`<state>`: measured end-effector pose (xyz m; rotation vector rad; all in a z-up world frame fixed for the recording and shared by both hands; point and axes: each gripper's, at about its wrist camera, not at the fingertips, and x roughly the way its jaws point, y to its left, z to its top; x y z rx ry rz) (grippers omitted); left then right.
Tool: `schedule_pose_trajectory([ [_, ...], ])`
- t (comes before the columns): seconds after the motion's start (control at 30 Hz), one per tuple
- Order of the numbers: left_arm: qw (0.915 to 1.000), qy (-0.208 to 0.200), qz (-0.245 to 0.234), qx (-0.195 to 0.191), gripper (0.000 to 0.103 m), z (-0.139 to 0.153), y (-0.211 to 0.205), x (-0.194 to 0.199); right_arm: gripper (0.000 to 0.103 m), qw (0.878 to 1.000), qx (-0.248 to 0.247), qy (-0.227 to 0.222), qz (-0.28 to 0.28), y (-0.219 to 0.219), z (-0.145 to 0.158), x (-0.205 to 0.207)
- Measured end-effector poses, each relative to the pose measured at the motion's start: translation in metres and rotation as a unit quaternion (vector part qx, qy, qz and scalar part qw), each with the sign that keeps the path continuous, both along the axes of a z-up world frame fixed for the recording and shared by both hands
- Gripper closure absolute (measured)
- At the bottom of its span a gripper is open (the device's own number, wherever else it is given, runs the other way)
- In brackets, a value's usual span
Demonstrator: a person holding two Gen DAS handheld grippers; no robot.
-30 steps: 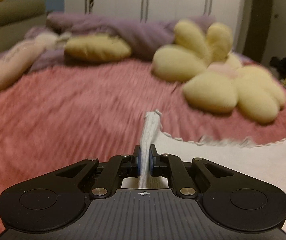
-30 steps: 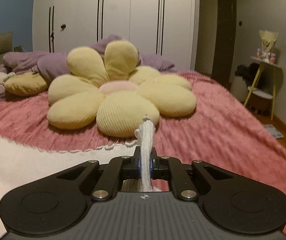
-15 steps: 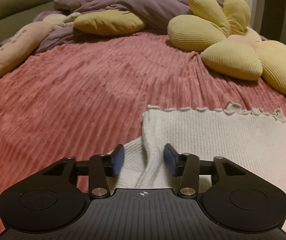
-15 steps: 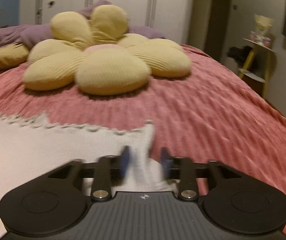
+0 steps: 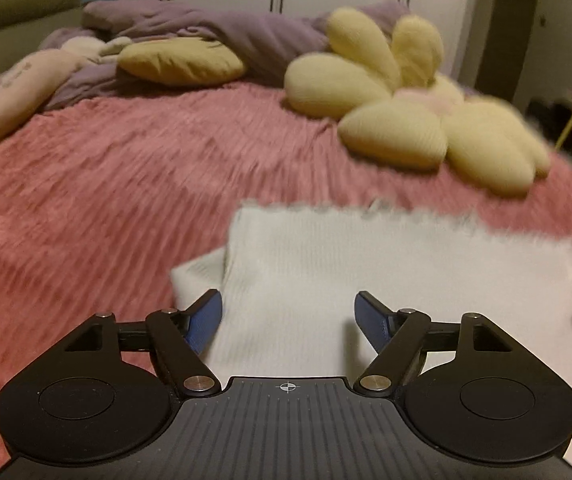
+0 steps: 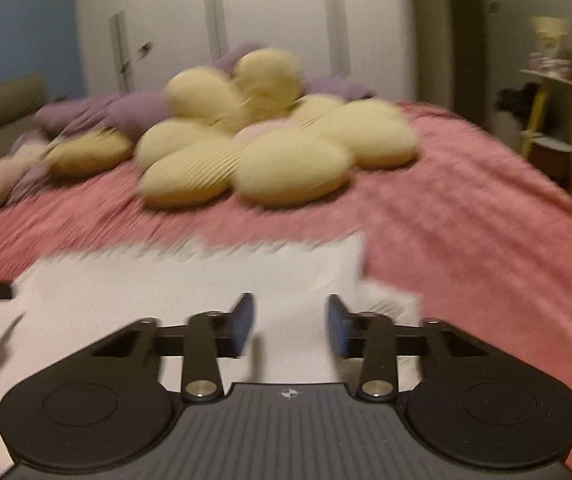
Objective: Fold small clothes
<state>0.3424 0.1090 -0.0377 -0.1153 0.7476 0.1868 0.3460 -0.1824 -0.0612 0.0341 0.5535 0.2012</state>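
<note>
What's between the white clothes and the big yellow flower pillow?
Only bare pink bedspread. In the right wrist view, that strip runs between the scalloped far edge of the white garment and the flower pillow; the left wrist view shows the same.

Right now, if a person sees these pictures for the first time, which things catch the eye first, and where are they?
First comes the big yellow flower cushion, lying far back on the pink bedspread. Next is the white knitted garment, spread flat on the bedspread close to the cameras. The open left gripper and open right gripper stand over it, holding nothing.
</note>
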Motion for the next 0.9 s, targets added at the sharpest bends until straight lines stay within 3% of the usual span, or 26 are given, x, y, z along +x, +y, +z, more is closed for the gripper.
schedule_pose_trajectory([
  [0.07, 0.9997, 0.017, 0.009, 0.014, 0.023, -0.013, 0.006, 0.000, 0.072, 1.000, -0.018, 0.010, 0.020, 0.007, -0.007, 0.000],
  [0.13, 0.9997, 0.013, 0.021, -0.006, 0.016, -0.019, 0.019, -0.004, 0.076, 0.999, -0.039, 0.022, 0.022, 0.008, -0.016, 0.002],
  [0.27, 0.9967, 0.011, 0.064, -0.049, 0.020, -0.010, 0.041, -0.022, 0.086, 0.999, -0.047, 0.016, -0.002, -0.004, -0.015, -0.001],
  [0.37, 0.9975, 0.008, 0.044, -0.055, 0.021, -0.002, 0.041, -0.048, 0.086, 0.999, -0.020, 0.028, -0.031, -0.019, -0.004, -0.010],
  [0.47, 0.9990, 0.010, 0.014, -0.041, 0.021, 0.001, 0.033, -0.077, 0.086, 0.999, 0.000, 0.031, -0.022, -0.031, 0.004, -0.042],
  [0.57, 0.9981, 0.027, 0.015, -0.053, 0.021, -0.009, 0.037, -0.096, 0.085, 0.999, 0.006, 0.046, -0.009, -0.039, -0.001, -0.072],
  [0.6, 0.9971, 0.027, 0.021, -0.068, 0.022, -0.011, 0.042, -0.099, 0.085, 0.998, -0.006, 0.059, -0.015, -0.043, -0.007, -0.079],
  [0.7, 0.9912, 0.023, 0.049, -0.121, 0.028, -0.008, 0.057, -0.106, 0.071, 0.995, -0.036, 0.067, -0.059, -0.052, -0.014, -0.097],
  [0.8, 0.9874, 0.015, 0.067, -0.143, 0.031, -0.001, 0.066, -0.105, 0.071, 0.996, -0.035, 0.060, -0.051, -0.047, -0.002, -0.114],
  [0.9, 0.9751, 0.031, 0.049, -0.214, 0.031, -0.006, 0.074, -0.096, 0.071, 0.999, -0.031, 0.039, -0.023, -0.032, 0.012, -0.123],
])
